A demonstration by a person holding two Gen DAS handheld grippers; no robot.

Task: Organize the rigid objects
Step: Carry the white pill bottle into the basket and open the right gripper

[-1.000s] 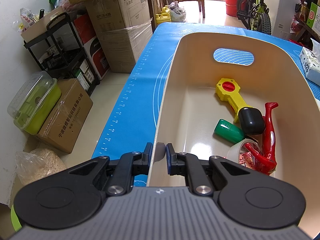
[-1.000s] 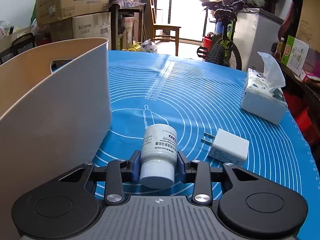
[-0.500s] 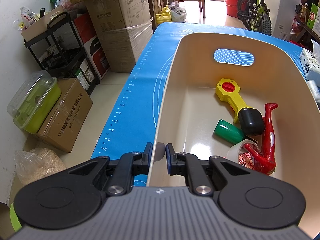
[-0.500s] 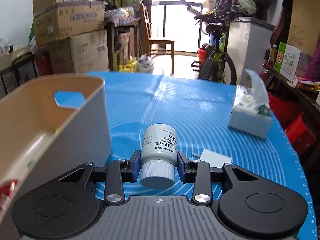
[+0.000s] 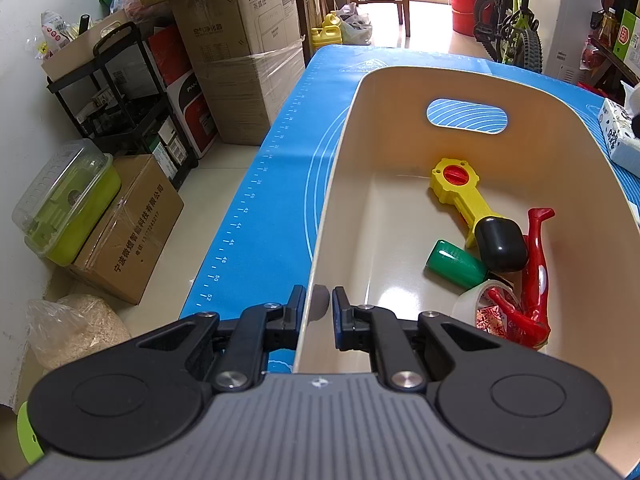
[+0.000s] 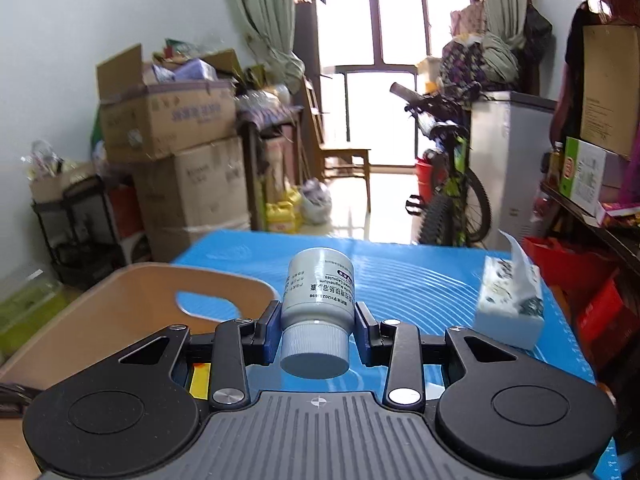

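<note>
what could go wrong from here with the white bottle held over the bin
1. The right gripper pinches the round white plastic pill bottle only near its cap, so it may slip or pivot out early.
2. Dropped from here, it could hit the beige plastic bin's rim and roll onto the blue mat.
3. The left gripper grips only the thin bin wall; a jolt may tip the bin.

Daylight floods through the blown-out balcony door (image 6: 384,80) — right view motion-blurred, both bent at the edges.
</note>
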